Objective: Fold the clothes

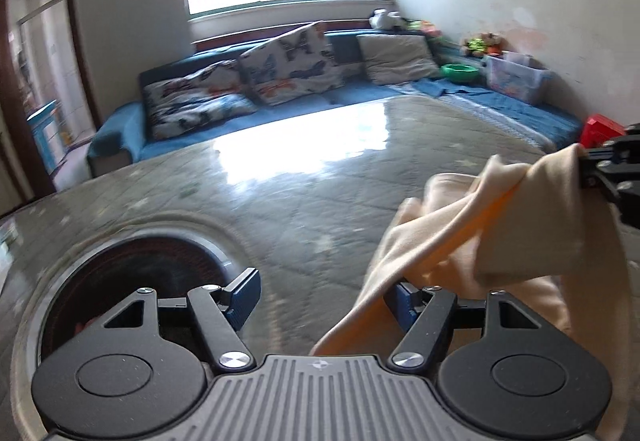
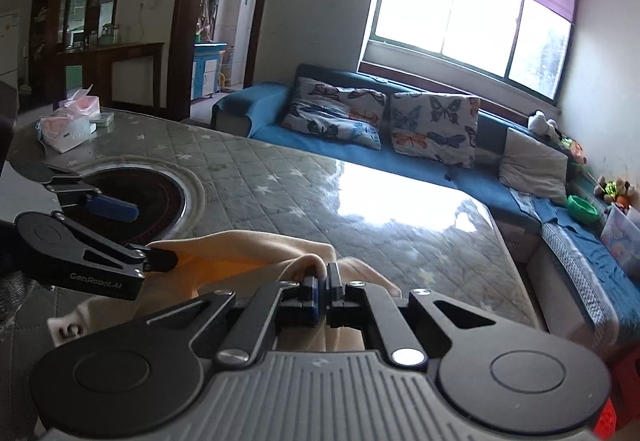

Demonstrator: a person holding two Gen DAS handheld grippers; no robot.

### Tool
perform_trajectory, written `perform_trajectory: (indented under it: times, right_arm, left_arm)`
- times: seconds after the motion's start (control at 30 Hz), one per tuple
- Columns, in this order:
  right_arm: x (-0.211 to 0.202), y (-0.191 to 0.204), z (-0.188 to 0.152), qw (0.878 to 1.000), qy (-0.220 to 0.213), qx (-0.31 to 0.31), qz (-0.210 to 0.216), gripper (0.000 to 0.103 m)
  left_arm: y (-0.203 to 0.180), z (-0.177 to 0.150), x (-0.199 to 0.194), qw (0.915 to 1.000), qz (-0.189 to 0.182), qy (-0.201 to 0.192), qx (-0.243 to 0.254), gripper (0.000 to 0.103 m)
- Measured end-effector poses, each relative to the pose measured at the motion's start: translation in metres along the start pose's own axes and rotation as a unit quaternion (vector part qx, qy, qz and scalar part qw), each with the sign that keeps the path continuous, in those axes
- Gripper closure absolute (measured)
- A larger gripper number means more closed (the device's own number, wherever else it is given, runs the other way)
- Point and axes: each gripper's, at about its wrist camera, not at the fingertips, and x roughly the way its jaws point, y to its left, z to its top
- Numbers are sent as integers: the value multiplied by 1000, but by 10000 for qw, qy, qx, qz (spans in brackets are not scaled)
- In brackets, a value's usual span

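A cream garment (image 1: 460, 241) hangs above the table, bunched and lifted at one edge. My right gripper (image 2: 323, 281) is shut on a fold of the garment (image 2: 256, 253); in the left wrist view the right gripper (image 1: 588, 165) pinches the cloth's raised corner at the right edge. My left gripper (image 1: 324, 297) stands open. The cloth drapes over its right finger (image 1: 402, 305) and partly into the gap, and the pads do not press on it. In the right wrist view the left gripper (image 2: 140, 235) has its lower finger against the cloth's left end.
The table (image 1: 280, 201) has a quilted grey star cover under glossy glass and a round dark recess (image 2: 152, 197) at its left. A tissue pack (image 2: 68, 125) lies at the far left corner. A blue sofa (image 2: 472, 177) with butterfly cushions runs behind; a red stool (image 1: 600, 129) stands to the right.
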Motion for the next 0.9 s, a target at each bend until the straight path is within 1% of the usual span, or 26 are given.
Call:
perform_trajectory:
  times: [0.1,0.2,0.23,0.27,0.33,0.4,0.47,0.53,0.57,0.63,0.73,0.8,0.9]
  right_arm:
    - [-5,-5,-8,9999,16,125,-31,101]
    - [-9,-8,-13,9998,33,187,-40,101]
    - [-9,-9,-13,9998,38,191,-44,100]
    - [-10,-9,-13,9998,47,189,-49,100]
    - [-10,-10,-13,9998,59,198,-57,100]
    - [-9,-11,-13,9998,58,210,-46,100]
    - [-9,-10,-13,9997,42,235,-28,100]
    - [-10,-9,-13,9997,23,250,-5,100]
    - [-11,-8,-13,9997,13,236,-13,101]
    - [-13,-8,-13,9997,-3,222,-44,101]
    - [-18,-16,-18,9994,-1,297,-150,101]
    - [-21,-22,-22,9991,20,339,-250,100]
    - [-27,-34,-29,9980,40,461,-427,100]
  left_arm:
    - [-12,1,2,9995,-70,-65,284,33]
    - [-18,2,6,9991,-116,-77,398,34]
    - [-20,3,7,9989,-139,-87,429,36]
    - [-22,3,7,9987,-168,-102,462,41]
    - [-27,3,2,9978,-300,-211,550,44]
    - [-33,2,-1,9963,-401,-317,694,56]
    - [-38,2,-1,9952,-437,-343,807,80]
    - [-40,3,1,9950,-467,-340,820,94]
    - [-38,3,0,9953,-438,-366,778,97]
    - [-31,4,-6,9961,-337,-487,648,99]
    - [-13,6,-19,9975,-160,-613,321,99]
    - [3,4,-27,9978,60,-652,77,100]
    - [32,-4,-40,9971,302,-610,-336,100]
